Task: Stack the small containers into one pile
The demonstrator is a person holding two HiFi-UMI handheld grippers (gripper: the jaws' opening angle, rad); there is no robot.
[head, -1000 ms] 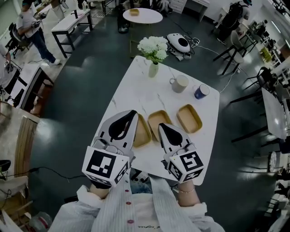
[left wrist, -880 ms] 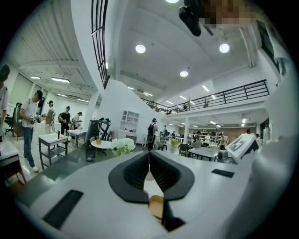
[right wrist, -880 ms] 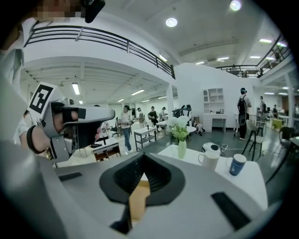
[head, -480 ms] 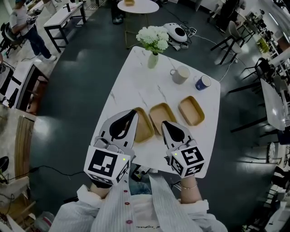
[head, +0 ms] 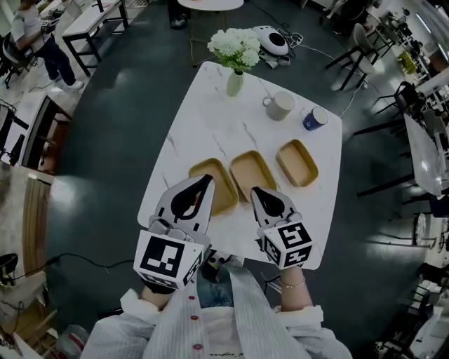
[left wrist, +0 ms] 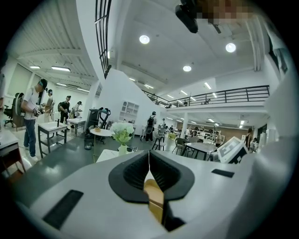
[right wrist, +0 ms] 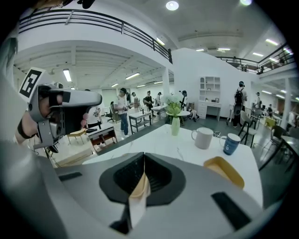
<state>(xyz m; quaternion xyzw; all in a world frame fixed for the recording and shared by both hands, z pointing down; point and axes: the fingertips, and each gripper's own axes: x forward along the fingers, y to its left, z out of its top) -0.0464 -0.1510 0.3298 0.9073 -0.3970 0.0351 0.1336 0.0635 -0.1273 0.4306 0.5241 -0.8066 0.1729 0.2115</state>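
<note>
Lying just beyond left claw [head: 204,179] and right claw [head: 256,191], three yellow containers [head: 252,173]

A white marble-patterned table [head: 210,119] filled the centre of the head view. Near its upper edge stood a pale vase [head: 234,84] holding white flowers [head: 238,48]. A white mug [head: 280,106] sat to the vase's right and a blue mug [head: 314,117] further right. Above the table, a white device [head: 273,42], possibly a headset, lay on the dark floor. At upper left a person [head: 55,63] stood beside a long bench [head: 88,17].
</note>
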